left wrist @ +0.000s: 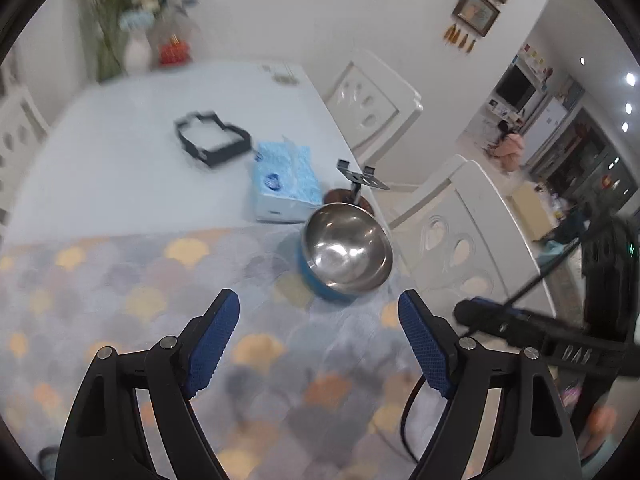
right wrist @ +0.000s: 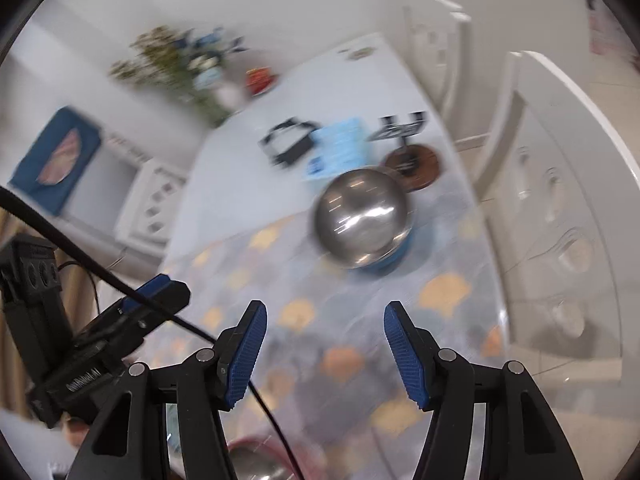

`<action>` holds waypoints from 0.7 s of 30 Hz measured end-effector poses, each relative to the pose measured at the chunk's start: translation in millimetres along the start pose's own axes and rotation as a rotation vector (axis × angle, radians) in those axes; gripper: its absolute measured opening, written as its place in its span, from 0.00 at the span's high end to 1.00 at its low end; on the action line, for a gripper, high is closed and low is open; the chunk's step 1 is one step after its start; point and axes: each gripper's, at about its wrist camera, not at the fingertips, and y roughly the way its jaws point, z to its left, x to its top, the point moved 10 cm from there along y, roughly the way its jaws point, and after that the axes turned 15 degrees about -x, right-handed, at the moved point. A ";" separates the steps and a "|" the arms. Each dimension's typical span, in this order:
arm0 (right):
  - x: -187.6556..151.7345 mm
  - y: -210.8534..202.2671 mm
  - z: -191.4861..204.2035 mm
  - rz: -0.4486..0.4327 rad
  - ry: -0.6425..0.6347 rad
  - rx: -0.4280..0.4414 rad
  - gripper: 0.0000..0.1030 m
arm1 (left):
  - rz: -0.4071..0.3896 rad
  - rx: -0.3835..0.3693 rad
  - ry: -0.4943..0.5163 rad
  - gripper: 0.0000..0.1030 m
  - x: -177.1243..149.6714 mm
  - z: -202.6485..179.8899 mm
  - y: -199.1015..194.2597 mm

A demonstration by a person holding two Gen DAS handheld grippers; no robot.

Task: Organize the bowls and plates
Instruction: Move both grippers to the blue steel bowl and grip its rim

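Steel bowl (left wrist: pixel 347 251) with a blue outer shell was recorded upright on the patterned cloth (left wrist: pixel 120 304), at its far edge and near the right-hand edge of the desk (left wrist: pixel 120 152). Its polished interior held nothing that could be made out. The same bowl (right wrist: pixel 362 218) was seen in the right wrist view, blurred, ahead of the fingers and apart from them.

Left gripper (left wrist: pixel 319 344): fingers (left wrist: pixel 214 344) were held spread wide, with nothing between them, above the cloth and short of the bowl. Right gripper (right wrist: pixel 325 354): fingers (right wrist: pixel 404 354) were likewise spread apart and gripped nothing. A part of the right gripper's body was caught at the right of the left wrist view, and the left gripper's body at the left of the right wrist view.

Tissue pack (left wrist: pixel 286 182), pale blue, lay just behind the bowl on the bare desk. Black open frame (left wrist: pixel 212 138) lay beyond it, nearer the middle. Black stand (right wrist: pixel 404 136) on a round brown base (right wrist: pixel 416 166) stood just beside the bowl at the desk edge.

Flowers in vases (left wrist: pixel 132 36) and a red container (left wrist: pixel 174 50) were noted at the far end. White chairs (left wrist: pixel 476 248) were drawn up along the right side. A second metal vessel with a reddish rim (right wrist: pixel 260 460) was partly seen at the bottom of the right wrist view; its kind could not be told.
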 end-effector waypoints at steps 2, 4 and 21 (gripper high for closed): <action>8.2 16.2 -8.1 0.009 0.022 -0.015 0.43 | 0.025 -0.017 -0.032 0.34 6.6 9.9 25.5; 18.3 34.3 -19.2 0.016 0.040 -0.026 0.43 | 0.064 -0.018 -0.050 0.39 10.5 20.6 56.5; 32.9 130.1 -34.4 0.098 0.053 -0.061 0.59 | 0.204 -0.030 -0.107 0.74 -0.2 58.9 154.9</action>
